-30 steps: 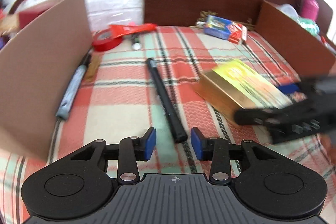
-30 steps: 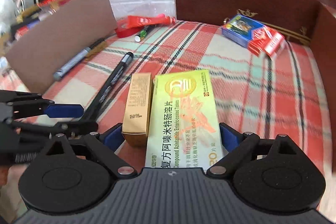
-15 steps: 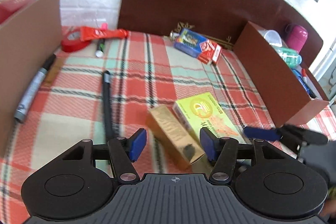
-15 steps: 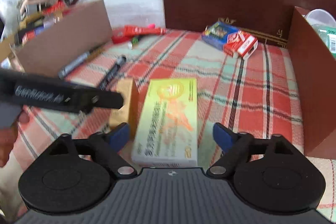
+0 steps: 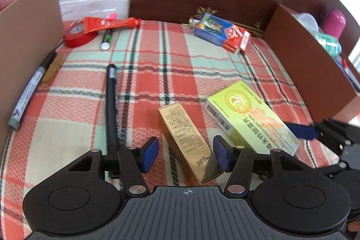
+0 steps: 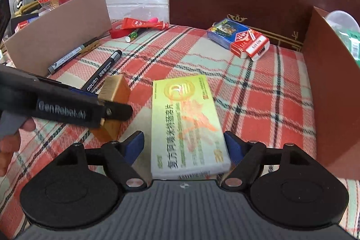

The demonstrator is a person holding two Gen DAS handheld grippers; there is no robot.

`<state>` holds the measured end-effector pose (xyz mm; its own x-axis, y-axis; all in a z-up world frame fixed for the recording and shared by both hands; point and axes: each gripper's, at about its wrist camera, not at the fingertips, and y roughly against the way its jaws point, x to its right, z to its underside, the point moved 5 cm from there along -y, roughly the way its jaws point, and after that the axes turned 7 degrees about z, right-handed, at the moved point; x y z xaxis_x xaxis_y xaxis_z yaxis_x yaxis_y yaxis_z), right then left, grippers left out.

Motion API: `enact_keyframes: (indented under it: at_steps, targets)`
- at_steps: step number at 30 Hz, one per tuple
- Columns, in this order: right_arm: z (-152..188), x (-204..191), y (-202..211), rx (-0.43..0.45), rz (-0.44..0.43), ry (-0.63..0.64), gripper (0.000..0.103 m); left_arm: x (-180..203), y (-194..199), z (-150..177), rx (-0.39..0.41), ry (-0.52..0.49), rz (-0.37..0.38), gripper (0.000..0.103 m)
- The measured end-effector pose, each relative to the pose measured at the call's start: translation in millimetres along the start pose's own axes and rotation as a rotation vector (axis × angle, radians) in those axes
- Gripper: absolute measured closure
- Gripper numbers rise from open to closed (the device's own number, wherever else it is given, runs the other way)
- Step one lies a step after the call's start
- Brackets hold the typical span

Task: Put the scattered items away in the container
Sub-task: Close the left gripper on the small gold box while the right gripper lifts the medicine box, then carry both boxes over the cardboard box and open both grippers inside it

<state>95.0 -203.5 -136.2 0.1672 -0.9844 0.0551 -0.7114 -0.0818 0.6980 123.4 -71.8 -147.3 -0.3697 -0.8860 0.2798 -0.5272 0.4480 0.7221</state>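
A gold box (image 5: 185, 141) lies on the plaid cloth between the open jaws of my left gripper (image 5: 186, 154); the pads stand apart from its sides. It also shows in the right wrist view (image 6: 114, 91), partly hidden by the left gripper's finger. A yellow-green medicine box (image 6: 186, 123) lies between the open jaws of my right gripper (image 6: 184, 145), with small gaps on both sides. The same box shows in the left wrist view (image 5: 249, 116). A black marker (image 5: 111, 105) lies left of the gold box.
A grey marker (image 5: 28, 93) lies by the brown cardboard wall (image 5: 24, 48) on the left. Red tape (image 5: 77, 34), a red tube (image 5: 110, 23) and a small battery (image 5: 106, 39) lie at the back. A blue-red card box (image 5: 221, 32) is back right. A brown box wall (image 6: 333, 91) stands right.
My left gripper has swung right from the black marker to straddle the gold box. My right gripper stays around the yellow-green box, drawn slightly back.
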Motion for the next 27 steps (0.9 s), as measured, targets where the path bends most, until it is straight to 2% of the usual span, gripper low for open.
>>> enact_keyframes:
  at_steps: [3, 7, 9, 12, 14, 15, 18, 24, 27]
  targets:
    - [0, -3, -5, -0.016, 0.004, 0.019, 0.023, 2, -2, 0, -0.005, -0.016, 0.003, 0.057]
    - [0, -3, -4, -0.03, 0.015, 0.032, 0.03, 4, -3, 0, -0.008, -0.032, 0.006, 0.072]
    - [0, -4, -4, -0.038, 0.016, 0.04, 0.03, 4, -4, 0, -0.01, -0.04, 0.008, 0.071]
    - [-2, -3, -5, -0.055, 0.015, 0.038, 0.029, 6, -5, 0, -0.013, -0.052, 0.011, 0.052]
    - [-4, -4, -6, -0.065, 0.015, 0.038, 0.03, 7, -7, 1, -0.011, -0.075, 0.005, 0.06]
    - [-5, -5, -5, -0.064, 0.01, 0.035, 0.032, 7, -7, 1, -0.011, -0.087, -0.001, 0.072]
    - [-8, -8, 0, -0.062, -0.007, 0.026, 0.033, 3, -4, 0, -0.013, -0.071, 0.009, 0.08]
    - [-18, -19, 11, -0.045, -0.032, 0.028, 0.033, -9, 15, 0, 0.001, -0.02, 0.061, 0.08]
    - [-35, -31, 20, -0.014, -0.035, 0.051, 0.033, -23, 39, -15, 0.051, -0.014, 0.052, 0.08]
